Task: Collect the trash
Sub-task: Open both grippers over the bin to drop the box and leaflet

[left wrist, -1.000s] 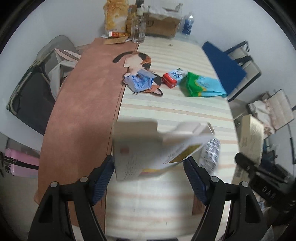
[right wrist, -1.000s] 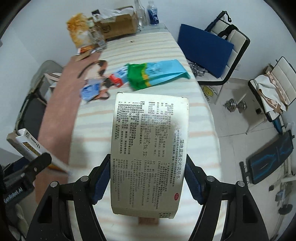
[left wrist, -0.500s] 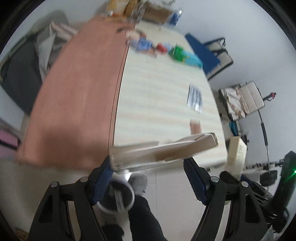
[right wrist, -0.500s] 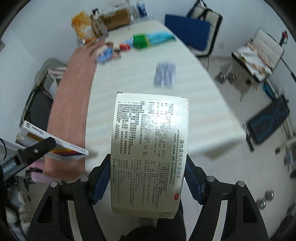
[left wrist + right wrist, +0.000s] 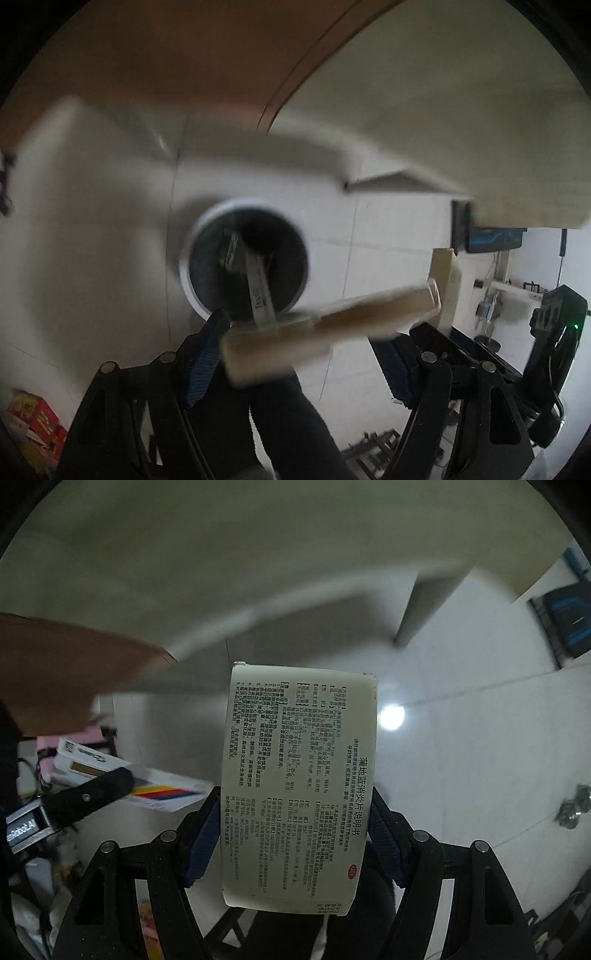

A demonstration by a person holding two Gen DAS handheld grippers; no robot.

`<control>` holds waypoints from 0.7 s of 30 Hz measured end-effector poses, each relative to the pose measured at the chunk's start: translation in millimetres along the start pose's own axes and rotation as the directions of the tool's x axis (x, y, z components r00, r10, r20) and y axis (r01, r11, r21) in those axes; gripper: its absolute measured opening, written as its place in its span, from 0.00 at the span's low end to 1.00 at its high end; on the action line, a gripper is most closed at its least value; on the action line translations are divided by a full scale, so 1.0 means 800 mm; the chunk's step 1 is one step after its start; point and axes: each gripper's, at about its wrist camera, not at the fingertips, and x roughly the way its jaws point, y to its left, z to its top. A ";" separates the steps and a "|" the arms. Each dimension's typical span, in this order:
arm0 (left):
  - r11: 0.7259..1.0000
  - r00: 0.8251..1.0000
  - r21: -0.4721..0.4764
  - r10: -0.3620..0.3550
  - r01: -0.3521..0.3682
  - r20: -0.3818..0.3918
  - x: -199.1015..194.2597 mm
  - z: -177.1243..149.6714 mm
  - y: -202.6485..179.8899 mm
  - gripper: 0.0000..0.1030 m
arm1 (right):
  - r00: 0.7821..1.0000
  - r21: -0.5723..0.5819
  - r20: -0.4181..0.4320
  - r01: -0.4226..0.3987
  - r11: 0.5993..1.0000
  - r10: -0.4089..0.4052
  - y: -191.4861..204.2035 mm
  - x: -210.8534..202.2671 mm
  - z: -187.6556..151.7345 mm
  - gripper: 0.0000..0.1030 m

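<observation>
Cardboard, pale and thin, fills both of my tools. My left gripper (image 5: 299, 354) is clamped on a flat carton (image 5: 332, 326) by its long edges, one end jutting out to the right past the blue pads (image 5: 201, 363). It hangs just above the round bin (image 5: 245, 260) on the tiled floor (image 5: 388, 236), whose dark mouth already shows a couple of upright boxes. My right gripper (image 5: 295, 834) grips a printed medicine box (image 5: 299, 794) across its narrow sides, broad text-covered face toward the camera, held in the air over the floor beside the table edge (image 5: 184, 572). In that view the left tool and its carton (image 5: 147, 782) sit off to my left, near but apart.

Both boxes look light and probably empty, so weight is no concern; the worry is crushing. Thin card bows if squeezed across the wide faces, so holding at the folded edges, where the walls are stiffest, seems the right place, and that is where the pads sit. The glossy print may be a little slippery, yet the rubbery pads should hold it. I judge the left carton is placed to drop once the fingers part; its overhanging end could catch the rim.
</observation>
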 end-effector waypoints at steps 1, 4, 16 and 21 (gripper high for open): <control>1.000 1.000 -0.007 0.008 -0.008 -0.018 0.023 0.003 0.012 0.72 | 1.000 0.011 -0.029 -0.009 1.000 0.010 -0.010 0.032 0.001 0.73; 0.999 0.998 -0.033 0.020 -0.022 -0.062 0.092 0.011 0.049 0.79 | 0.991 0.047 -0.116 -0.062 0.997 0.067 -0.038 0.127 0.004 0.74; 0.957 0.954 -0.044 0.289 -0.286 0.086 0.133 -0.019 0.110 0.99 | 0.983 -0.047 -0.175 0.055 0.997 -0.062 -0.048 0.241 0.004 1.00; 0.947 0.943 -0.030 0.321 -0.319 0.087 0.123 -0.031 0.105 0.99 | 0.969 -0.135 -0.116 0.201 0.970 -0.217 -0.023 0.218 0.002 1.00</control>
